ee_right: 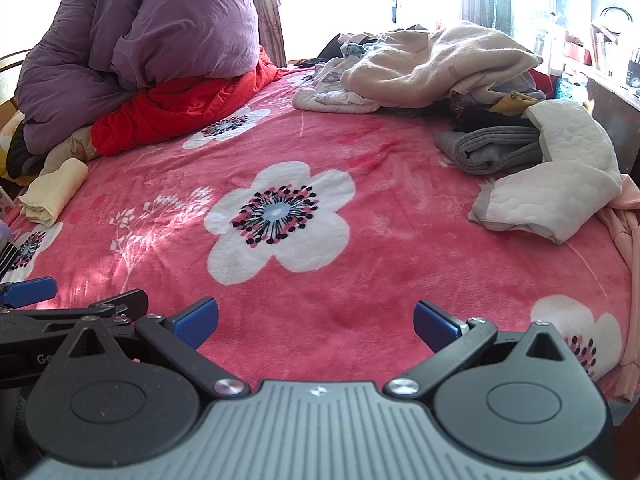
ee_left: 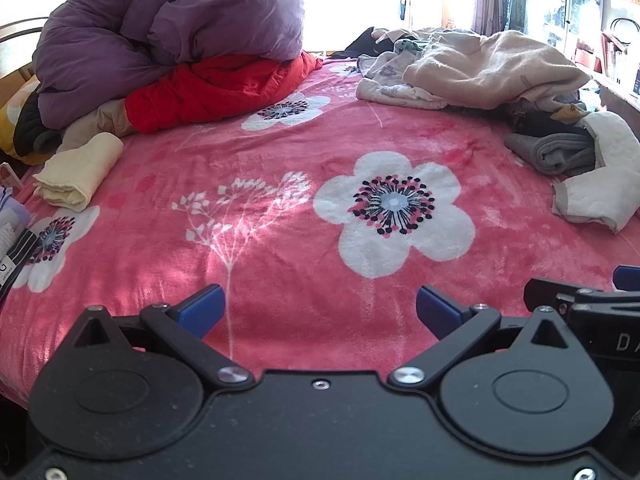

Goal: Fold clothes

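A heap of unfolded clothes lies at the far right of the bed: a beige fleece piece [ee_left: 492,68] [ee_right: 436,66], a grey folded piece [ee_left: 552,154] [ee_right: 492,150] and a white quilted garment [ee_left: 600,176] [ee_right: 560,184]. A folded cream cloth [ee_left: 78,172] [ee_right: 54,192] lies at the left. My left gripper [ee_left: 320,310] is open and empty above the pink flowered blanket [ee_left: 280,208]. My right gripper [ee_right: 316,322] is open and empty beside it, over the blanket [ee_right: 380,240]. Each gripper shows at the edge of the other's view.
A purple duvet [ee_left: 160,28] [ee_right: 132,40] sits on a red quilt [ee_left: 216,88] [ee_right: 180,108] at the far left. A pale pink garment [ee_right: 624,232] hangs at the bed's right edge. Shelves and a window stand behind the bed.
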Demonstrator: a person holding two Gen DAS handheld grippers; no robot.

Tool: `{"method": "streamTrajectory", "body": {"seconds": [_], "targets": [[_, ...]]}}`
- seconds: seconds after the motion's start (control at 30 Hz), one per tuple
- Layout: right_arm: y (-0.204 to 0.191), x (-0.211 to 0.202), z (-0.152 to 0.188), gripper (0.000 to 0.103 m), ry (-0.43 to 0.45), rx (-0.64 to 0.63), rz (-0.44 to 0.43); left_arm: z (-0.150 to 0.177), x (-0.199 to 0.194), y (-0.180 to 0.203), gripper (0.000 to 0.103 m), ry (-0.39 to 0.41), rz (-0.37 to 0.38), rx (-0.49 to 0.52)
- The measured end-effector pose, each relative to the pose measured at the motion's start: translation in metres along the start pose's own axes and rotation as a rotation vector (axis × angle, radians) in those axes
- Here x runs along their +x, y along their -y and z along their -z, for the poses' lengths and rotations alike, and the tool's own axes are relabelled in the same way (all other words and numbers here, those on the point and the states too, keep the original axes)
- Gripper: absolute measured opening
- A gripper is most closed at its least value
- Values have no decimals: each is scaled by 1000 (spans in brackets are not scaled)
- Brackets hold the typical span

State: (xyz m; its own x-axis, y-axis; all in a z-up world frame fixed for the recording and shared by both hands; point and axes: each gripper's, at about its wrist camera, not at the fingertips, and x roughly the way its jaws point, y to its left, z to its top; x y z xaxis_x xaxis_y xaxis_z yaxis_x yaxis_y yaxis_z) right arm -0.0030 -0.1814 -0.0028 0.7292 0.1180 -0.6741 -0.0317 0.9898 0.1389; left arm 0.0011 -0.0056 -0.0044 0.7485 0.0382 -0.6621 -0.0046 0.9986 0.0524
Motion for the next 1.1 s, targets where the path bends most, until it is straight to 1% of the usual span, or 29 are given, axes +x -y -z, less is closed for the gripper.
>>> {"method": "streamTrajectory", "body": {"seconds": [0.27, 0.43, 0.5, 0.57, 0.77, 0.93, 1.03, 1.1], "targets": [[6, -1, 0, 103, 27, 16, -34, -5, 5, 6, 103, -19, 3, 7], [19, -5, -8, 103, 62, 51, -37, -15, 10, 15, 103, -20, 51, 0], [27, -6, -11, 103, 72, 64, -31, -20, 12, 21, 103, -1, 67, 13], [38, -7, -15, 103, 91, 80, -16, -26, 13, 28, 103, 30, 94, 33], [80, -5, -20, 103, 164, 125, 57, -43, 27, 58, 103, 67, 202, 110], [119, 6, -21, 103, 210, 150, 122, -54, 48, 94, 103, 5, 280, 143], [152, 18, -21, 103, 201, 220, 147, -59, 60, 120, 103, 1, 324, 187], [173, 23, -20, 103, 216, 259, 163, -62, 68, 138, 103, -1, 353, 216]]}}
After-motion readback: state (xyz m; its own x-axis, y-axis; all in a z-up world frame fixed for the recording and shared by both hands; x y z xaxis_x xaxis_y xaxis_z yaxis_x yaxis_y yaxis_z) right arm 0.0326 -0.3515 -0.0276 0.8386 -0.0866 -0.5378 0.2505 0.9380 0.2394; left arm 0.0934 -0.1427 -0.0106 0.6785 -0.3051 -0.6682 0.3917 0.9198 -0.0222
